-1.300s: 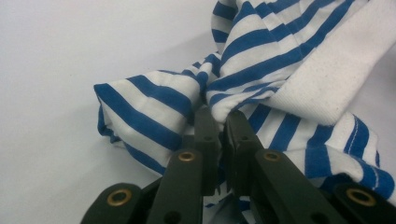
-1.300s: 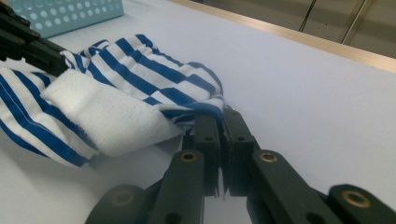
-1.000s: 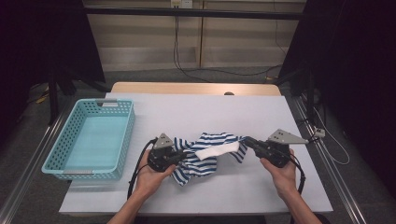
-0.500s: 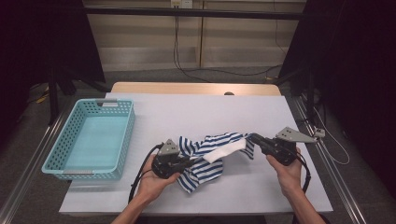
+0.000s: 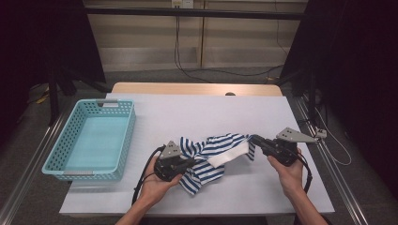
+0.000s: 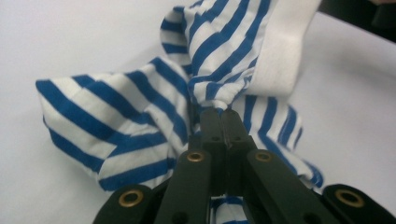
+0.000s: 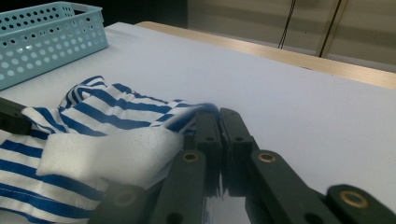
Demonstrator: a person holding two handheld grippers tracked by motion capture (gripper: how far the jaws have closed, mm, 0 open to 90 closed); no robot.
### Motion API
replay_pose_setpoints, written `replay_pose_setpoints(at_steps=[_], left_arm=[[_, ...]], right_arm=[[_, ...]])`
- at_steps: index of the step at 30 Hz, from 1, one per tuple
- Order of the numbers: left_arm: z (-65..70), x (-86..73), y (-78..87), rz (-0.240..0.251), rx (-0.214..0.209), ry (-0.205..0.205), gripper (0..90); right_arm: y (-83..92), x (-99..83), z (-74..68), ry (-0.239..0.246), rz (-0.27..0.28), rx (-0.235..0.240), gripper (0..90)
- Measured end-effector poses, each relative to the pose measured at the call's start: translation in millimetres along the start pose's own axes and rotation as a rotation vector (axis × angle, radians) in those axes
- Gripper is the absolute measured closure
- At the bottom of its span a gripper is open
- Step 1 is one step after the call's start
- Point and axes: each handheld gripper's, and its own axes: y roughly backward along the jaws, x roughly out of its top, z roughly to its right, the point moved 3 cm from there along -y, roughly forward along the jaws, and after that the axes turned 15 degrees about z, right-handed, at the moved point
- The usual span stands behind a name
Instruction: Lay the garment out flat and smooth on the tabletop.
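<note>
Striped cloth [image 5: 213,157], blue and white with a plain white band, sits bunched on the white table [image 5: 187,112], near-centre, right of the basket [image 5: 91,140] and well apart from it. Left gripper [image 5: 187,162] is at the cloth's near-left end, held in the person's left hand [image 5: 157,185]. Its jaws have just been closing and are now pressed together on a gathered fold of the striped fabric; in the left gripper view the fold bunches up right at the tips [image 6: 223,116]. Right gripper [image 5: 256,139] is at the cloth's right end, in the right hand [image 5: 288,171], jaws pressed together, pinching the blue-striped edge just beside the white band; in the right gripper view that edge curls over the tips [image 7: 212,116]. Cloth hangs slack between the two grips, part lifted, lower folds resting on the table. The light blue basket stands at the table's left side. A strip of bare wooden tabletop shows along the far edge.
</note>
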Motion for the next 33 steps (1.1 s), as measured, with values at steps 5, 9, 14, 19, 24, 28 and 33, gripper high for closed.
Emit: replay_pose_setpoints(at_steps=[5, 9, 14, 19, 24, 28, 33], left_arm=[[-6.5, 16.2, 10.3, 0.038, -0.006, -0.007, 90.0], [-12.1, 34.6, 19.9, 0.075, -0.031, -0.001, 90.0], [-18.5, 61.8, 33.3, 0.121, -0.019, -0.033, 90.0], [-19.1, 90.0, 44.3, 0.173, 0.006, -0.055, 90.0], [-21.8, 117.0, 62.4, 0.233, 0.029, -0.077, 90.0], [-30.1, 122.1, 63.0, 0.218, 0.058, -0.069, 90.0], [-51.2, 99.0, 40.0, 0.147, 0.096, -0.025, 90.0]], right_arm=[[1.4, 4.5, 3.0, 0.002, -0.001, 0.000, 88.0], [6.6, 13.2, 5.9, 0.009, 0.019, -0.003, 88.0], [9.5, 28.8, 6.6, 0.055, 0.013, 0.013, 88.0], [13.9, 54.2, -0.1, 0.085, 0.069, 0.027, 88.0], [22.6, 87.7, -12.7, 0.135, 0.124, 0.057, 88.0], [21.6, 108.2, -20.5, 0.178, 0.146, 0.071, 88.0], [-2.2, 92.6, -10.8, 0.171, 0.095, 0.034, 88.0]])
